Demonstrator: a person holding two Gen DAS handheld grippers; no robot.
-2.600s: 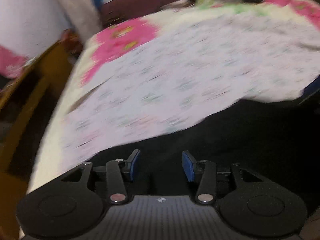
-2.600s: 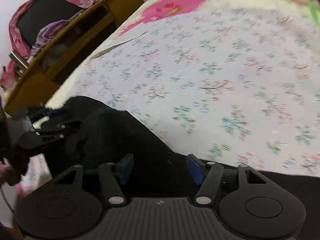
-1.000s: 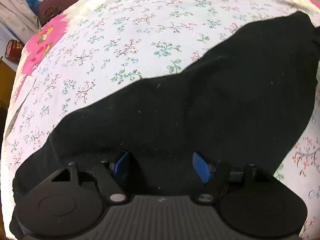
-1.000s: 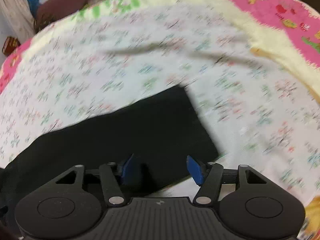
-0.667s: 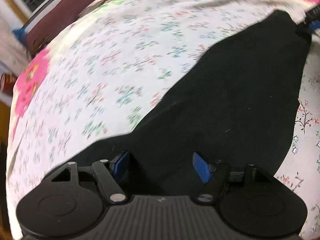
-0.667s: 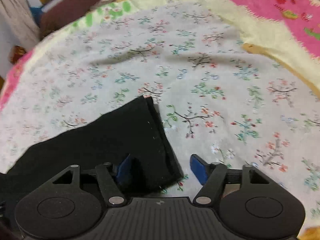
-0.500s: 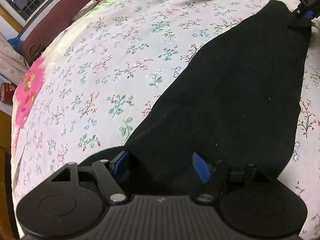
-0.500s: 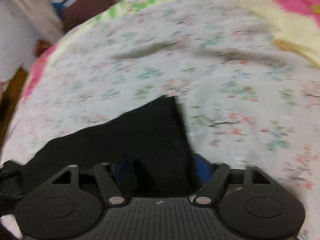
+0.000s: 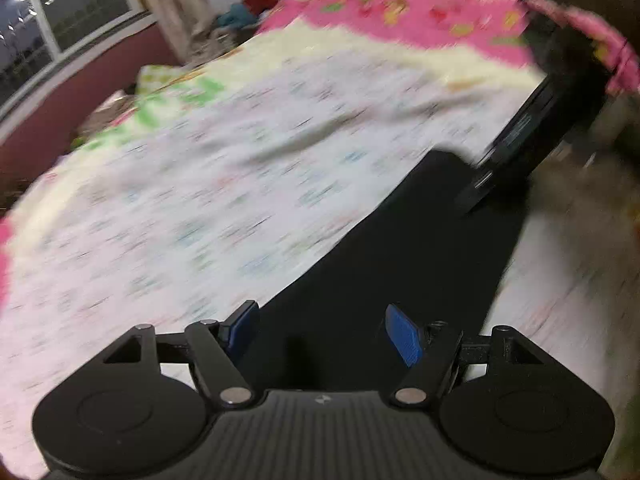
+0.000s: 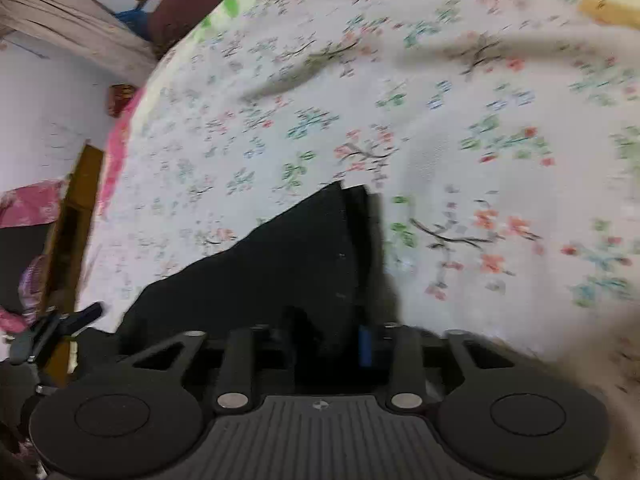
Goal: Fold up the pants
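Note:
The black pants (image 9: pixel 404 248) lie flat on a floral bedsheet (image 9: pixel 224 184). In the left wrist view my left gripper (image 9: pixel 322 334) is open over the near end of the pants, and the view is blurred. In the right wrist view my right gripper (image 10: pixel 326 340) is shut on the leg-end of the black pants (image 10: pixel 280 272), whose hem edges fan out just ahead of the fingers. The right gripper's body (image 9: pixel 516 140) shows at the far end of the pants in the left view. The left gripper (image 10: pixel 56 326) shows at the left edge of the right view.
The bed has a pink and yellow border (image 9: pixel 420 12). A wooden cabinet (image 10: pixel 76 216) stands beside the bed at the left. A window (image 9: pixel 60 20) and curtain lie beyond the bed. Clutter sits at the far end (image 9: pixel 248 8).
My right gripper has closed on the leg-end of the pants. My left gripper has stayed open and its view has swung upward, toward the far side of the bed.

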